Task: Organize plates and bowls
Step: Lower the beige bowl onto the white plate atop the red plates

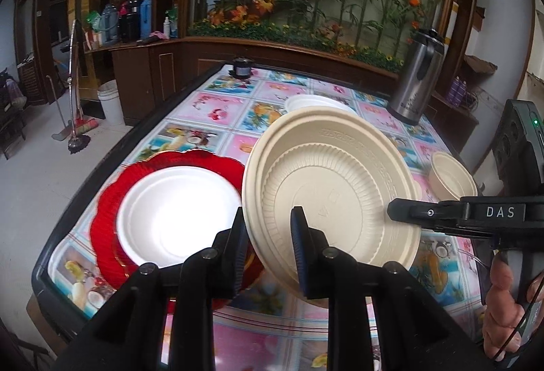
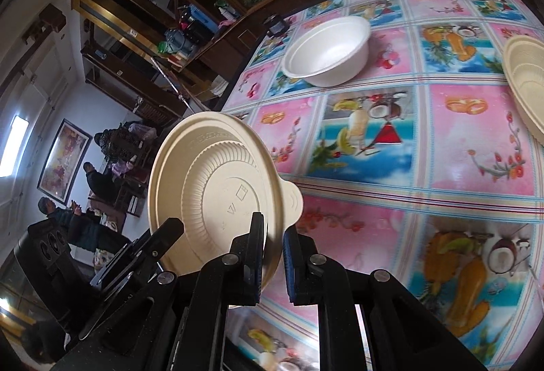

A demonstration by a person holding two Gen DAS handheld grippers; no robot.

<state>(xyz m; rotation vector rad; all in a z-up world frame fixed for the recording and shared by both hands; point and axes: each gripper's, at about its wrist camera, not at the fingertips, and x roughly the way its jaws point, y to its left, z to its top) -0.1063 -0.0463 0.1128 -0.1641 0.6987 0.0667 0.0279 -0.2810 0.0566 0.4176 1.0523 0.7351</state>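
Beige plate [image 1: 335,197] is held tilted on edge above the table [image 1: 217,109], underside turned toward both cameras, small rim tab [image 2: 293,199] pointing toward the table's right side. Left gripper [image 1: 268,235] is nearly closed on its lower rim; right gripper [image 2: 272,245] is likewise nearly closed on the rim near the tab. White plate [image 1: 180,218] is seen resting on a red scalloped plate [image 1: 108,228], lower left. White bowl [image 2: 328,51] stands upright farther back; beige bowl [image 2: 527,82] at right. Patterned fruit-print tablecloth covers the table; steel thermos [image 1: 416,78] is set near the back edge; floral mural behind.
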